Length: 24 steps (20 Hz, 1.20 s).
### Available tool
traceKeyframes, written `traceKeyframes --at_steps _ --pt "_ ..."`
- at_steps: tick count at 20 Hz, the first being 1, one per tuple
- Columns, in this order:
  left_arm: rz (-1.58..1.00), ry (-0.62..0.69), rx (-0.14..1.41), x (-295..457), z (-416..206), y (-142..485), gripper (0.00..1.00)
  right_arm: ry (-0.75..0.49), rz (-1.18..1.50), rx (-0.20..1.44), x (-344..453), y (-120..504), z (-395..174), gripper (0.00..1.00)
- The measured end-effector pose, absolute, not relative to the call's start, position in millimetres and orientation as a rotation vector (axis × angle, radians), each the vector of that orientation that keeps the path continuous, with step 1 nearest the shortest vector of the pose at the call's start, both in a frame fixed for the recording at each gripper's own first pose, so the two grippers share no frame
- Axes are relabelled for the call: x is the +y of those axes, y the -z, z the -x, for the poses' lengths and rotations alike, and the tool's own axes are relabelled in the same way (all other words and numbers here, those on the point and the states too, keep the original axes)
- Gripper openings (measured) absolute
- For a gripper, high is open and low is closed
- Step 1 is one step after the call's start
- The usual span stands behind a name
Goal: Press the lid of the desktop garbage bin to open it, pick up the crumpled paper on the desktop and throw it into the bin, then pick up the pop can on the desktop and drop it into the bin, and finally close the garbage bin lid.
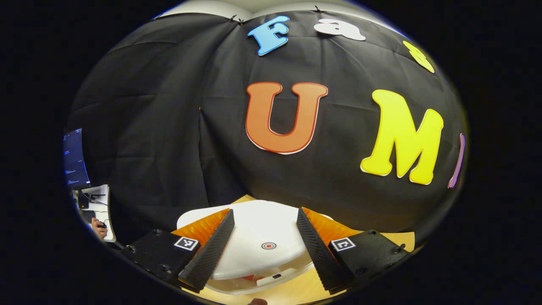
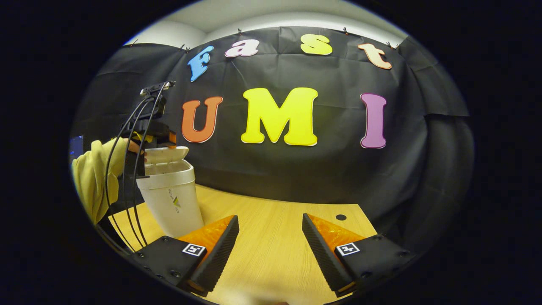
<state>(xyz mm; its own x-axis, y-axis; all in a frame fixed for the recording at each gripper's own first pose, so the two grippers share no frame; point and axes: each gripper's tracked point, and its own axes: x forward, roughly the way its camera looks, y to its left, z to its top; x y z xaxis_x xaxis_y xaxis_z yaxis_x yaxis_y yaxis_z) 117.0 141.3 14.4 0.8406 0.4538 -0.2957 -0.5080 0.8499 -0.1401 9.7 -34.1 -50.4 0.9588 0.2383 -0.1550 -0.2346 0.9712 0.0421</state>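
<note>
The white desktop bin (image 2: 171, 199) stands on the wooden table at the left in the right gripper view, its lid (image 2: 165, 154) tilted partly up. My left gripper (image 2: 156, 140) hovers right over that lid, held by a hand in a yellow sleeve (image 2: 91, 178). In the left gripper view the white lid (image 1: 258, 237) with a round red mark (image 1: 268, 245) lies just under my open left gripper (image 1: 264, 212). Through the gap under the lid, something red (image 1: 250, 278) shows inside the bin. My right gripper (image 2: 270, 217) is open over bare table, well right of the bin.
The light wooden table (image 2: 271, 245) has a small dark hole (image 2: 341, 217) near its far right corner. Black cables (image 2: 127, 190) hang from the left gripper beside the bin. Far left, a monitor (image 1: 75, 159) stands over a side desk with a person's hand (image 1: 99, 228).
</note>
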Motion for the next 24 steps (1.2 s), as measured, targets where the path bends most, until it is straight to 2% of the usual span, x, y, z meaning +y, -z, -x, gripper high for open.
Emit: traceKeyframes --at_steps 6,10,21,24 --pt "0.194 -0.529 0.328 131 -114 8 0.98 -0.248 -0.03 0.147 -39 45 -11 0.95" --pt "0.127 -0.502 0.436 126 -107 29 0.99 -0.268 -0.047 0.146 -32 43 -13 0.95" --pt "0.027 -0.444 0.389 124 -107 39 0.99 -0.288 -0.054 0.16 -27 48 -14 0.96" --pt "-0.005 -0.442 0.417 124 -103 40 1.0 -0.3 -0.053 0.168 -23 51 -10 0.95"
